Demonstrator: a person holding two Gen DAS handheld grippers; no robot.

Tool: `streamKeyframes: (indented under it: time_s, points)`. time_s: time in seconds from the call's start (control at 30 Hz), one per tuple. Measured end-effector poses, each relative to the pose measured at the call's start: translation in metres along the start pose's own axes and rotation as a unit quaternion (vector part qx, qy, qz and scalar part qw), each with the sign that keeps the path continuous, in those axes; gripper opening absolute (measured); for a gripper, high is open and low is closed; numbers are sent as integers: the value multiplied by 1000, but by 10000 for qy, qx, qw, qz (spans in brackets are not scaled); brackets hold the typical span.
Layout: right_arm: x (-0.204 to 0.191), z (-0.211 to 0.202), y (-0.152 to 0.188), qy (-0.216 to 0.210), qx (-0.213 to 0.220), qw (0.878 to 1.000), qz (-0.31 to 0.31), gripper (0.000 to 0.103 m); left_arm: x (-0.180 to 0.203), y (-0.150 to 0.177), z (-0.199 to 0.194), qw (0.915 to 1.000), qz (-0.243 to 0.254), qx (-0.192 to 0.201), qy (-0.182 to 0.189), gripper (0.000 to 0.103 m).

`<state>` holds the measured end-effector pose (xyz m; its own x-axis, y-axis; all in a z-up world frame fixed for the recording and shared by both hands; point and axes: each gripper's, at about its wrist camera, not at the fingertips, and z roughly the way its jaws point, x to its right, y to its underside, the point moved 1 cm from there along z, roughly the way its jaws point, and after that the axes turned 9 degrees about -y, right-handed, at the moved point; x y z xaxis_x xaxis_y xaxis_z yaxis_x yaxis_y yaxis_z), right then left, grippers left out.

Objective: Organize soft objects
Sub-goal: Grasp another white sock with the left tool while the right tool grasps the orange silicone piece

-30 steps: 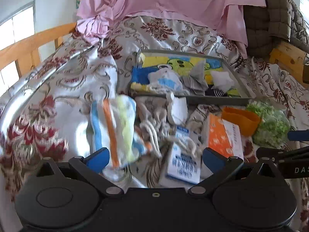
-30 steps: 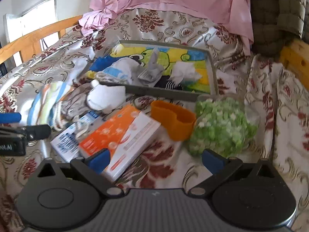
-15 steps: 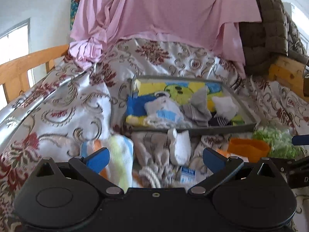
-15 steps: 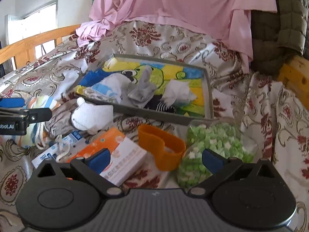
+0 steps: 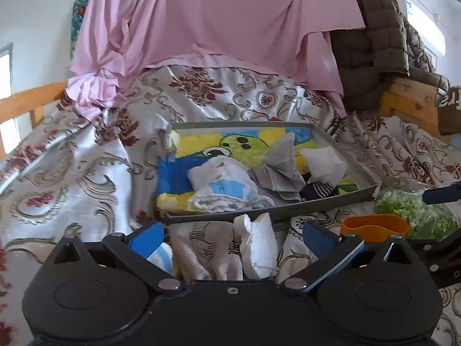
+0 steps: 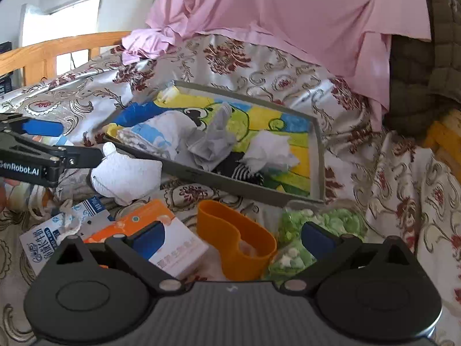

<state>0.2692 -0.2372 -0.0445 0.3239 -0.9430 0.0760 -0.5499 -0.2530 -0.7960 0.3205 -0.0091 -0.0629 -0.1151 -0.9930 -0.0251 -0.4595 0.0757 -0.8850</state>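
In the left wrist view, my left claw is open and holds nothing. Between its fingers lie one white cloth and one beige towel on the bed. Just behind them is one grey tray with four soft things: a white-blue cloth, a grey cloth, a white wad and a striped sock. My right claw shows only partly at the right edge.

In the right wrist view, my right claw is also open and empty, above one orange cup. This view alone shows two boxes: an orange box and a milk carton. One green bag lies beside the cup. The white cloth lies in front of the tray, beside my left claw.
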Motion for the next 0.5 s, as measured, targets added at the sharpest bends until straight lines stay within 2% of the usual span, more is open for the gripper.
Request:
streamKeyframes:
  time_s: [0.27, 0.5]
  points:
    - [8, 22, -4, -78, 70, 9998, -174, 103, -2, -6, 26, 9981, -84, -56, 615, 102]
    - [17, 36, -6, -4, -26, 9997, -246, 103, -14, -2, 51, 9919, -710, -309, 1006, 101]
